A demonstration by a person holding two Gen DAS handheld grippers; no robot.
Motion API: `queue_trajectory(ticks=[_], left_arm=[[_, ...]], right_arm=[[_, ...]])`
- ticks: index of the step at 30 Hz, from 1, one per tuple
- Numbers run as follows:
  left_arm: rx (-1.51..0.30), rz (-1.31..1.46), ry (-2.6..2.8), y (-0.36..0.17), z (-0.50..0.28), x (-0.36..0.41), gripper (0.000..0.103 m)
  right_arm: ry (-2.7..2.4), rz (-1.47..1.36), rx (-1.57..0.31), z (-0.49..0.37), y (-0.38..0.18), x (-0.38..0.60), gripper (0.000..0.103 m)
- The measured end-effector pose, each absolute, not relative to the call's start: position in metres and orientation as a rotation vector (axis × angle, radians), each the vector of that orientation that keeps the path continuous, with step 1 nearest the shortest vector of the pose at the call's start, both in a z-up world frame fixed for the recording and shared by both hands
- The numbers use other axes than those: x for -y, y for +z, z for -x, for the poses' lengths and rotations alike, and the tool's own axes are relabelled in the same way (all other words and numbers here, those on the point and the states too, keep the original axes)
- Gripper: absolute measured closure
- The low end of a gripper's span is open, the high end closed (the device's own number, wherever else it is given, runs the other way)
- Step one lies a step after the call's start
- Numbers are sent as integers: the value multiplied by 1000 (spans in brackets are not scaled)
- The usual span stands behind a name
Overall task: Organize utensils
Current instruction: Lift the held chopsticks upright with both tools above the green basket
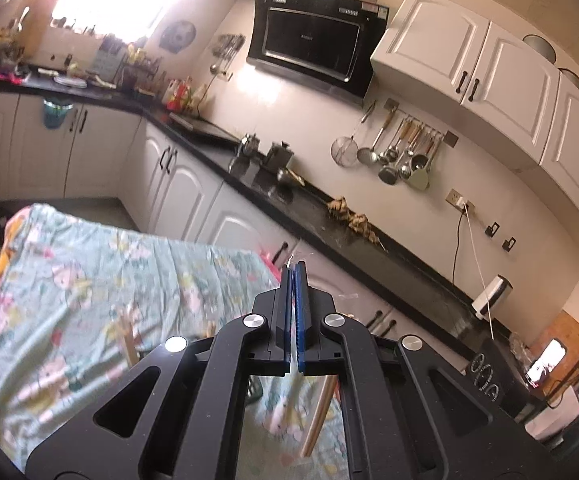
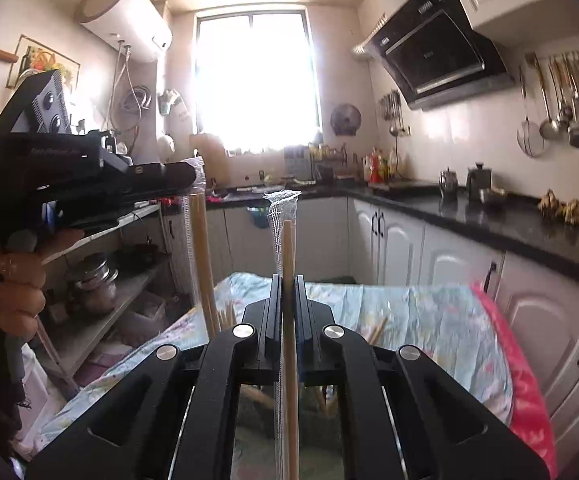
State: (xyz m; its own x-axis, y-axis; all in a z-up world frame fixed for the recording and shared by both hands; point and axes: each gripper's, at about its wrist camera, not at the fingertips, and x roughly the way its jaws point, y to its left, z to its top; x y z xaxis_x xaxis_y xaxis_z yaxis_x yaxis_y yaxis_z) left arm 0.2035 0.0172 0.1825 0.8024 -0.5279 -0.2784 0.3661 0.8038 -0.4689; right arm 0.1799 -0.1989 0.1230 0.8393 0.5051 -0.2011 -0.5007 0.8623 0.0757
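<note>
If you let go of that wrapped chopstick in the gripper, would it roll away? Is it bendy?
Probably not bendy: the wrapped chopstick stands straight up from the right gripper, so the wood looks stiff. Its clear wrapper crinkles at the top, so that part is likely floppy and perhaps slippery. Being thin and seemingly round, it might roll, though the rumpled floral cloth could stop it.

Right tongs (image 2: 288,284) clamping wrapped chopstick (image 2: 288,248)

Both wrist views look along their claws, sharing the floral-clothed table (image 1: 89,280) and counter (image 2: 489,220).
</note>
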Motion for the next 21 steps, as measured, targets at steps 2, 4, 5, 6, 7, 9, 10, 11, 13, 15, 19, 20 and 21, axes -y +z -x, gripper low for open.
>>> queue_trajectory(ticks=[2,4,5,6,7,9,10,11,13,15,19,20,21], left_arm=[[-401,406,-492,190,-208,-18,103],[-386,398,-497,196,-213,-19,103],[-381,393,-493,199,-215,-19,103],[-379,391,-490,200,-217,-18,103],[-373,391,-487,202,-220,-18,103],[-363,383,-474,203,-225,-19,103],[-360,380,-466,203,-227,-20,103],[-357,377,-461,203,-229,-21,103],[-353,374,-454,201,-232,-24,103],[-352,369,-443,197,-234,-26,103],[-357,364,-421,186,-238,-32,103],[-361,368,-417,182,-239,-33,103],[-364,371,-411,179,-241,-35,103]], right_arm=[[530,-9,-199,-183,132,196,97],[533,-7,-180,-186,139,194,97],[533,-4,-169,-187,143,194,97],[529,1,-154,-189,148,192,97],[531,3,-146,-191,151,191,97],[532,6,-125,-193,157,189,97],[533,8,-107,-194,161,188,97],[536,8,-96,-195,163,188,97],[536,5,-72,-198,165,187,97],[539,4,-46,-202,167,187,97],[530,9,-8,-213,165,184,97],[520,16,0,-216,163,182,97],[519,19,2,-218,160,182,97]])
